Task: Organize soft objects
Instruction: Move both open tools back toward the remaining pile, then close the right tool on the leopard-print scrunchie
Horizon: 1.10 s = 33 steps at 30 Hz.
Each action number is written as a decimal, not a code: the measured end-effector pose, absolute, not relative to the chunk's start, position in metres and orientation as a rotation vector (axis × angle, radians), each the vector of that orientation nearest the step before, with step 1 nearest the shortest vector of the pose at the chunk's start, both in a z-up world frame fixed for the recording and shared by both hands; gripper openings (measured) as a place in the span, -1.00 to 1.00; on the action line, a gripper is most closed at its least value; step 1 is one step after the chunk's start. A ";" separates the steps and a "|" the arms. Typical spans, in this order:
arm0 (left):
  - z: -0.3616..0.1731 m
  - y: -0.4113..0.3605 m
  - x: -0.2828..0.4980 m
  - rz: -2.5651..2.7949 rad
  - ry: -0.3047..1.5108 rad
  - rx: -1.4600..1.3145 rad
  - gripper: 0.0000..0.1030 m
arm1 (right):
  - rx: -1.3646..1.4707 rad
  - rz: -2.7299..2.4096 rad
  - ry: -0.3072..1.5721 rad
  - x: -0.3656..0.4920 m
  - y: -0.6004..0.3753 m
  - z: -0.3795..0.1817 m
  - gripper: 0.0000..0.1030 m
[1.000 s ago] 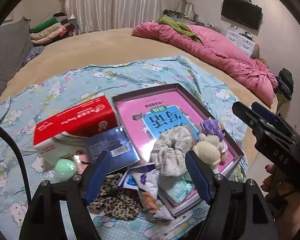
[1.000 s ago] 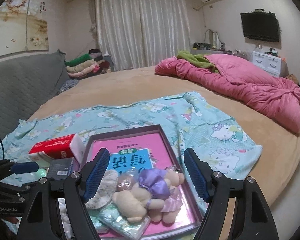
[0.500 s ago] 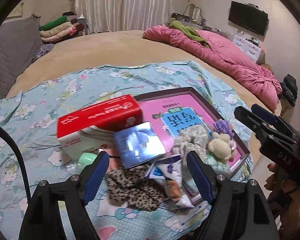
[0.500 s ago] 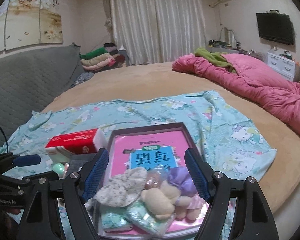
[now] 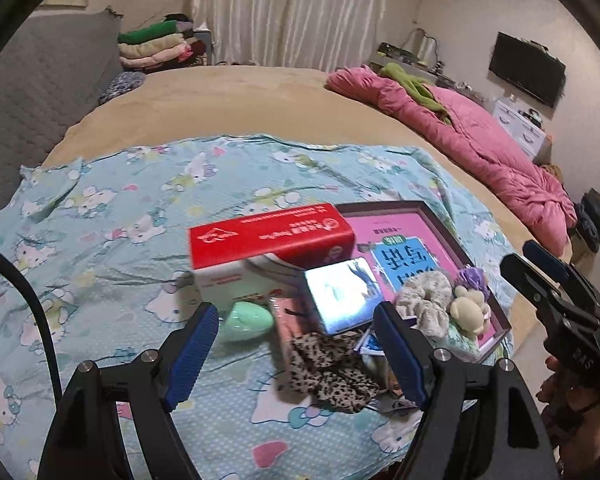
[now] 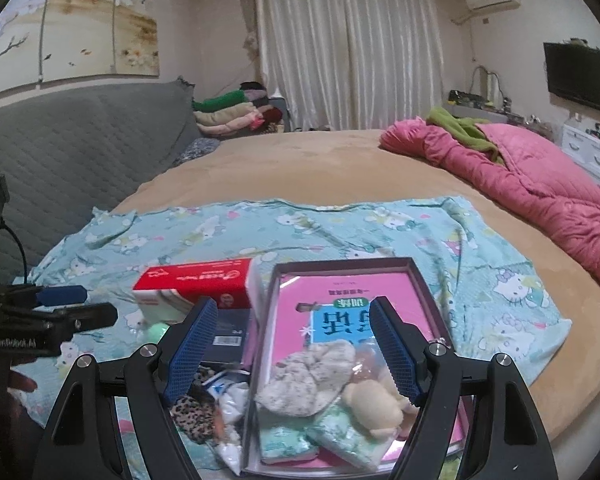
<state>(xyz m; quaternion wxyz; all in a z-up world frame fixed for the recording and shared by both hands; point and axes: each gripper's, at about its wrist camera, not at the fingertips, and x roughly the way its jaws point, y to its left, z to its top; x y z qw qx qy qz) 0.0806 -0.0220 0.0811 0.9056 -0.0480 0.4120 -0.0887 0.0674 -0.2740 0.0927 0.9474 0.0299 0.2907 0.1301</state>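
Note:
A shallow box lid (image 6: 420,280) holding a pink book (image 6: 364,300) lies on the Hello Kitty sheet. On the book rest a pale scrunchie (image 6: 308,376), a cream plush toy (image 6: 374,404) and mint tissue packs (image 6: 340,436). A leopard scrunchie (image 5: 332,372) lies on the sheet left of the lid, beside small packets. My left gripper (image 5: 296,356) is open and empty, above the leopard scrunchie. My right gripper (image 6: 290,348) is open and empty, above the pale scrunchie.
A red tissue box (image 5: 268,236), a shiny blue box (image 5: 340,292) and a mint egg-shaped object (image 5: 246,318) sit left of the lid. A pink quilt (image 6: 540,184) lies at the right. A grey headboard (image 6: 60,140) is on the left.
Both grippers have pulled back and risen a little. The left view has swung left, so the leopard scrunchie now lies between its fingers. Nothing was grasped.

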 end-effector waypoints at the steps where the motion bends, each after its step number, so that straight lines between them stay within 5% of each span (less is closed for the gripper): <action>1: 0.082 -0.019 0.080 -0.177 0.848 -0.103 0.54 | 0.065 0.274 0.590 0.066 -0.272 0.095 0.55; 18: 0.091 0.044 0.072 -0.062 0.845 -0.159 0.54 | 0.016 0.410 0.586 0.050 -0.215 0.115 0.55; 33: 0.064 0.056 0.069 -0.051 0.893 -0.170 0.54 | -0.098 0.503 0.674 0.038 -0.165 0.080 0.55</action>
